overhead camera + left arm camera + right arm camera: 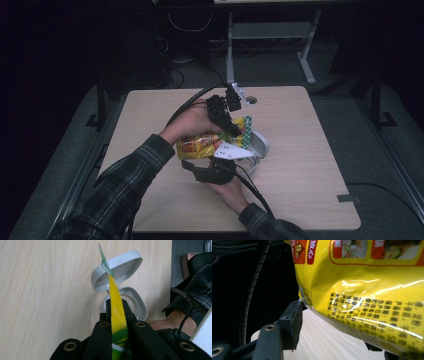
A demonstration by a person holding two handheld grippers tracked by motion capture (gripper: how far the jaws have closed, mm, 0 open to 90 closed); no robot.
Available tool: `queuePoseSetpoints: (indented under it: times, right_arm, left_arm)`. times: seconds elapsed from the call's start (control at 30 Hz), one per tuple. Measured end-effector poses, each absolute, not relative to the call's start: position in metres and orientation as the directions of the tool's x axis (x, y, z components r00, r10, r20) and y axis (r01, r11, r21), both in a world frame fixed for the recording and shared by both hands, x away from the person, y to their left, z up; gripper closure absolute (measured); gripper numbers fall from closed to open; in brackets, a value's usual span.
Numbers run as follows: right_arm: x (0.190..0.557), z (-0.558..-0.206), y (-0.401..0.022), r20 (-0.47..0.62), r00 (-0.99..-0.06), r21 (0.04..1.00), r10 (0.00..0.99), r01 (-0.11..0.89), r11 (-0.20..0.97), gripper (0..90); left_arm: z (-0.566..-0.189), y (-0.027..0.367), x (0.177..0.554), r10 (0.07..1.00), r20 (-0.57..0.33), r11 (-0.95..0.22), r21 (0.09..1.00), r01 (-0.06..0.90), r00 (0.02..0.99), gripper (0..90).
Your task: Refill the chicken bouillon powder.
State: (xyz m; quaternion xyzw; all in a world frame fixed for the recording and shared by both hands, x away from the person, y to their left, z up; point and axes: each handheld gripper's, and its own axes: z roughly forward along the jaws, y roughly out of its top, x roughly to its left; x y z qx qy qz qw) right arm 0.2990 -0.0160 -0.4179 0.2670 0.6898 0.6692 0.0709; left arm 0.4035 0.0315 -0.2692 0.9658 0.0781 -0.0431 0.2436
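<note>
A yellow printed snack bag (200, 144) hangs tilted over an open grey container (261, 148) near the table's middle. My left gripper (231, 126) comes from above and is shut on the bag's green-and-yellow sealed edge (116, 292), which runs between the black jaws (117, 308). Beyond them the container (142, 305) shows its hinged lid (120, 266) swung back and something pale inside. My right gripper (193, 160) holds the bag's lower end from below. In the right gripper view the bag (362, 287) lies across the jaws (334, 336), the left pad (293, 320) touches it, and the other jaw is mostly hidden behind it.
The light wooden table (310, 200) has bare surface all around the container. A round cable hole (251, 100) sits near the far edge. Both plaid sleeves enter from the bottom, and cables trail from the grippers. Dark floor and desk legs lie beyond.
</note>
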Motion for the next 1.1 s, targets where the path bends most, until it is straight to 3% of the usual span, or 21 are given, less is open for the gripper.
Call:
queuePoseSetpoints:
  times: [1.1]
  right_arm:
    - [0.2971, -0.4173, -0.0151, 0.253, -0.851, 0.963, 0.461, 0.269, -0.031, 40.0]
  left_arm:
    - [-0.2685, 0.0322, 0.4014, 0.128, -0.120, -0.870, 0.462, 0.170, 0.984, 90.0]
